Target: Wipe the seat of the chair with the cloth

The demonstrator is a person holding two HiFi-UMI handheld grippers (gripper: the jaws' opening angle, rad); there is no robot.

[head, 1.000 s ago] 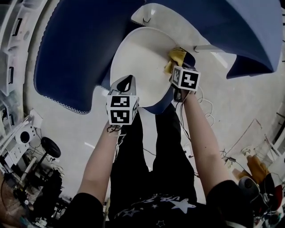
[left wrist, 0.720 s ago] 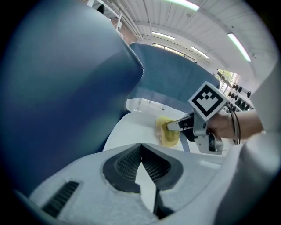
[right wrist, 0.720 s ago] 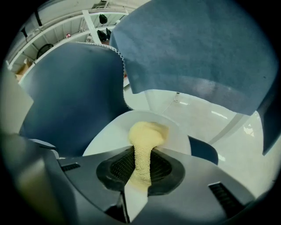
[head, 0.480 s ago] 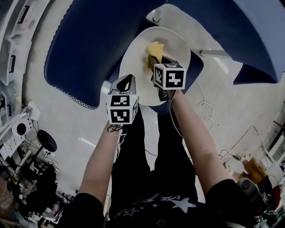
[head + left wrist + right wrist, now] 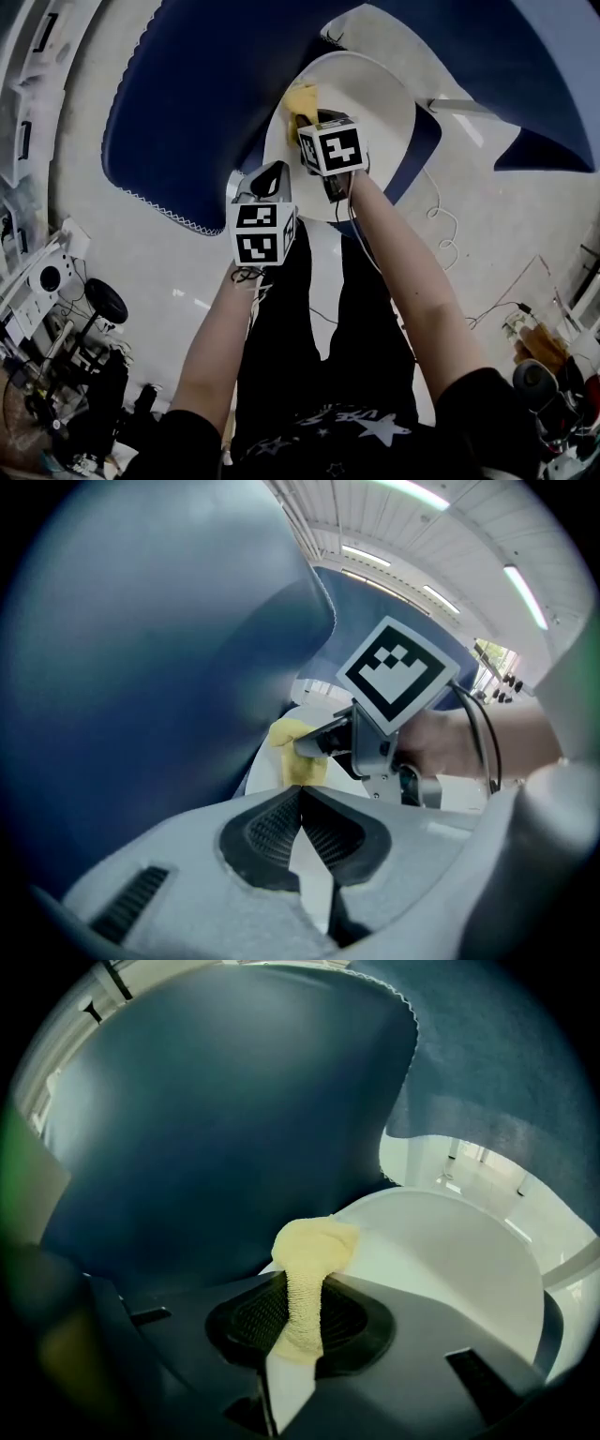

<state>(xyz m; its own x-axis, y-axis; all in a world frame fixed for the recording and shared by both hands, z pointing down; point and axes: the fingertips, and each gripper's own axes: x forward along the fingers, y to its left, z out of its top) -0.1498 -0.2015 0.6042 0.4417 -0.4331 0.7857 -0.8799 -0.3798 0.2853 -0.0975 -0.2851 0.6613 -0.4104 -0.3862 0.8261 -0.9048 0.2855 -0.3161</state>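
Observation:
The chair's round white seat point(image 5: 375, 103) lies ahead of me in the head view, and it also fills the right of the right gripper view point(image 5: 450, 1251). My right gripper point(image 5: 307, 120) is shut on a yellow cloth point(image 5: 300, 98) and holds it at the seat's left rim. The cloth point(image 5: 314, 1251) bulges out between that gripper's point(image 5: 302, 1283) pads. My left gripper point(image 5: 267, 178) hovers nearer me, off the seat's left edge, shut with nothing in it. Its pads meet point(image 5: 300, 803), and past them the cloth point(image 5: 292, 747) shows.
Dark blue fabric with a scalloped edge point(image 5: 187, 112) hangs left of and behind the seat, and more blue point(image 5: 534, 56) lies at the right. White cables point(image 5: 441, 225) trail on the pale floor. Equipment point(image 5: 56, 272) crowds the left edge, clutter point(image 5: 544, 356) the lower right.
My right gripper has carried the cloth leftwards across the seat, from its right edge to its left rim. The left gripper has stayed almost still.

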